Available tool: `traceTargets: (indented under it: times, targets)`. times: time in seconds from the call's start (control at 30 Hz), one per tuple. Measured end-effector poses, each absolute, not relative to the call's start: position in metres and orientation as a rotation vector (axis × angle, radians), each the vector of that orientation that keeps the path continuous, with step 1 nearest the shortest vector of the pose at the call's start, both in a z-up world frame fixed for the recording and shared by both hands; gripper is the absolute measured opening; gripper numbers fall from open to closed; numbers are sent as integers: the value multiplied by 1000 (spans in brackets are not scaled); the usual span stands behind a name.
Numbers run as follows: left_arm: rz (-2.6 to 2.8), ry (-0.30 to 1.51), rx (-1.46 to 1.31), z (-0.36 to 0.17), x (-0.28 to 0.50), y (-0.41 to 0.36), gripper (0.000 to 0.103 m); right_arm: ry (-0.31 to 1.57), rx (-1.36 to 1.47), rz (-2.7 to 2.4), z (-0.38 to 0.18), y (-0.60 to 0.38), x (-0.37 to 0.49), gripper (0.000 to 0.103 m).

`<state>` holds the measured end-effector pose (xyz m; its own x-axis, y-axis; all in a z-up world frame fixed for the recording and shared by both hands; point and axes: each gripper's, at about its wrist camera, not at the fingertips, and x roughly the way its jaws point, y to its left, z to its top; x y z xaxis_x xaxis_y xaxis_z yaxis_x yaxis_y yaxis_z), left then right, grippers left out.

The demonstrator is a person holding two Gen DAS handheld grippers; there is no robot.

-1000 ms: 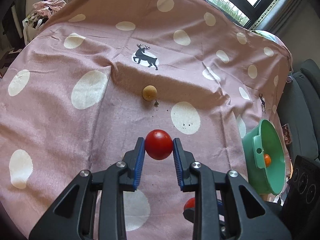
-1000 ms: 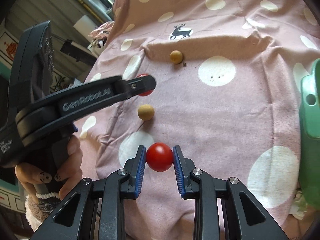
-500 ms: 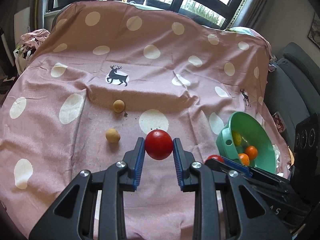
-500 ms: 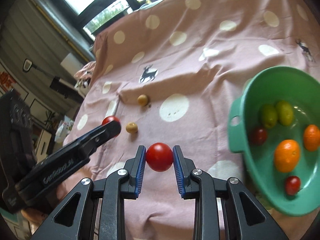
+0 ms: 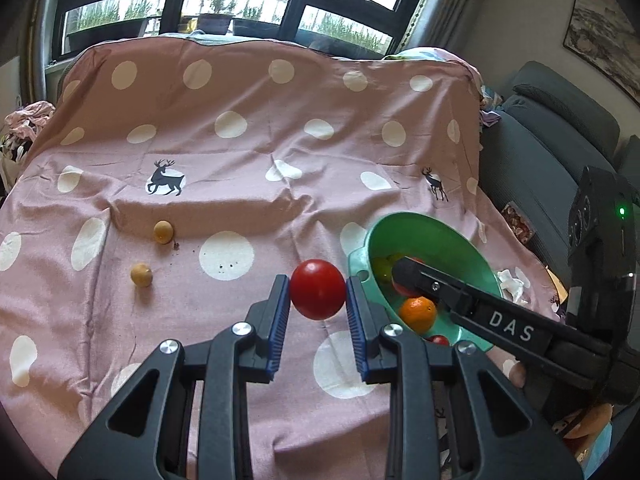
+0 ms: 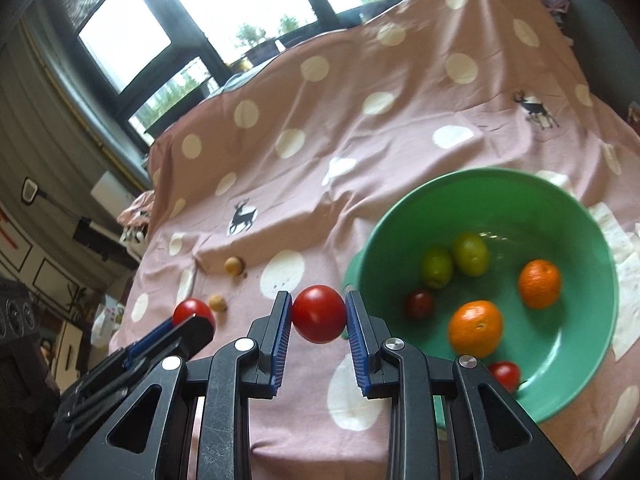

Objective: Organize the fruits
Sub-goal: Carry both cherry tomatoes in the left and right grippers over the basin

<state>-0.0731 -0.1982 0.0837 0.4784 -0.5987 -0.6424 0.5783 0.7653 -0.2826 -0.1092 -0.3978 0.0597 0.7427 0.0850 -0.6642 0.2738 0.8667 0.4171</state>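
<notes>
Your left gripper (image 5: 317, 306) is clamped on a smooth, glossy red tomato (image 5: 317, 289), pinched between its ribbed blue pads above the pink cloth (image 5: 248, 168), just beside the near rim of the green bowl (image 5: 464, 246). Your right gripper (image 6: 318, 316) grips a second round red tomato (image 6: 319, 313) the same way, close to the bowl's left rim.

The bowl is hard, shiny plastic with a small holed handle tab. The cloth is soft woven fabric, creased in a ridge across the middle, printed with cream dots and dark deer.

From your right wrist view you look straight into the bowl: two green fruits (image 6: 456, 258) side by side, two dimpled oranges (image 6: 475, 328), a dark red tomato (image 6: 420, 305) and a bright one (image 6: 505, 374) at the near wall. Your left wrist view shows only one orange and slivers of the rest, because your right gripper's black finger crosses the bowl's mouth there.

Both views show two small dull tan fruits (image 5: 152, 254) on the cloth, well apart from the bowl. Only your left view shows the grey sofa (image 5: 552, 148) at the right.
</notes>
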Motion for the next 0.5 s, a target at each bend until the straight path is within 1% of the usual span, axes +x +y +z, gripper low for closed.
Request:
traceTargets:
  times: [0.5]
  targets:
    - [-878, 796, 29, 72, -97, -249, 28, 671, 578, -304, 64, -444, -140, 29]
